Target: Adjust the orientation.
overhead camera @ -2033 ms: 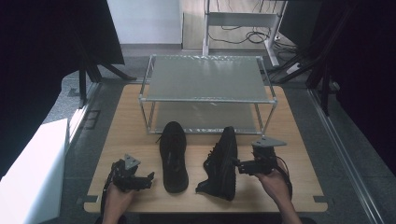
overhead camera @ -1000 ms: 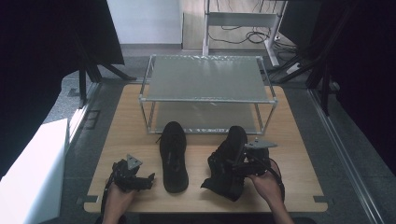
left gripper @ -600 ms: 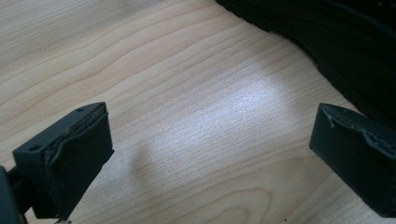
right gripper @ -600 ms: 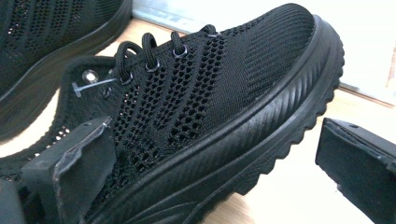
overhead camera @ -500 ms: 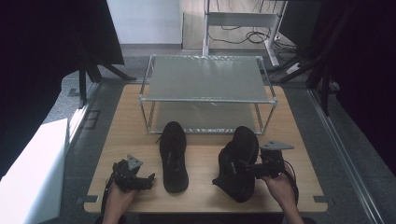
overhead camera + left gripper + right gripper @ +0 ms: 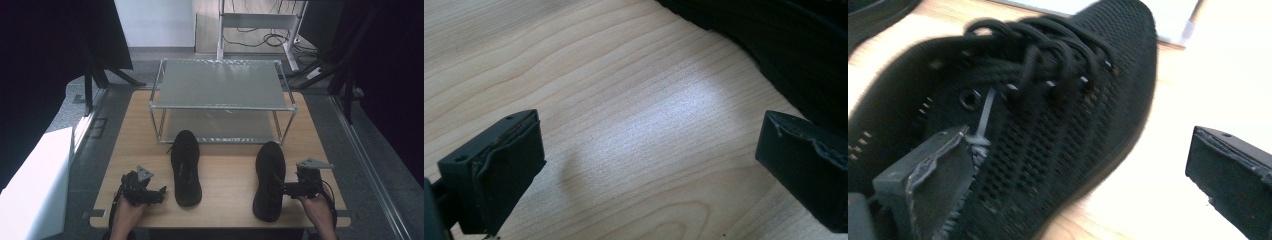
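The table (image 6: 225, 165) is made of pale wood with wavy grain lines. At its far side stands a rack (image 6: 222, 97) of thin silver poles with two flat grey shelves, one above the other.

Two black shoes lie on the wood in front of the rack, well apart, toes pointing at it. The right shoe (image 6: 269, 180) is made of a soft net cloth full of tiny holes, with black laces and small round metal lace holes (a thin white tie hangs from one of them). The left shoe (image 6: 185, 166) is long and dark; up close, just its dark ribbed edge can be seen.

The right gripper (image 6: 286, 189) sits just beside the right shoe's outer side, near the heel. Its jaws are spread wide and hold nothing. One black jaw is over the shoe's side; I cannot tell if it touches. The other jaw is over bare wood. The shoe looks a bit blurry here, and its heel is cut off.

The left gripper (image 6: 159, 192) rests near the left shoe's heel, not touching it. Its jaws are wide apart too, with bare wood between them
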{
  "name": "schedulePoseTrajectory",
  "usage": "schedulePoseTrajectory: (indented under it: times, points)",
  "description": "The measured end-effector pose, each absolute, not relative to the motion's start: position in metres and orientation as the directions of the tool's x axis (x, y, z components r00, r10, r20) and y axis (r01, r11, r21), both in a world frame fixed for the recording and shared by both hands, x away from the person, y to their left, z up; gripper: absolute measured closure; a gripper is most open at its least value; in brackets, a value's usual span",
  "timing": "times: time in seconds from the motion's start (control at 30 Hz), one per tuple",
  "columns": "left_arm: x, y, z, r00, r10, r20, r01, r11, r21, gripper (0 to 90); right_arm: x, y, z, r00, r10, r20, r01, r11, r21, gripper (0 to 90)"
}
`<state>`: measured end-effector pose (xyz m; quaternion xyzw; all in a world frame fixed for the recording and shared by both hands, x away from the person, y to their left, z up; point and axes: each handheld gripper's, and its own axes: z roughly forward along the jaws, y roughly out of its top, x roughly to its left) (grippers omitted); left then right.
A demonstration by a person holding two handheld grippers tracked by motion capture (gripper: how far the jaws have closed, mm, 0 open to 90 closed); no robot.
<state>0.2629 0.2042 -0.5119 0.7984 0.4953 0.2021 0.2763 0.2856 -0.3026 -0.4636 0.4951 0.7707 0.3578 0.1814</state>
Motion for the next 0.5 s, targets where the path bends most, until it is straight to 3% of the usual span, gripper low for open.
schedulePoseTrajectory:
  times: [0.5]
  points:
    - [0.262, 0.205, -0.505, 0.406, 0.913, -0.023, 0.708, -0.299, 0.64, 0.0, 0.274, -0.315, -0.459, -0.434, 0.896, 0.09, 0.627, 0.229, 0.745, 0.0]
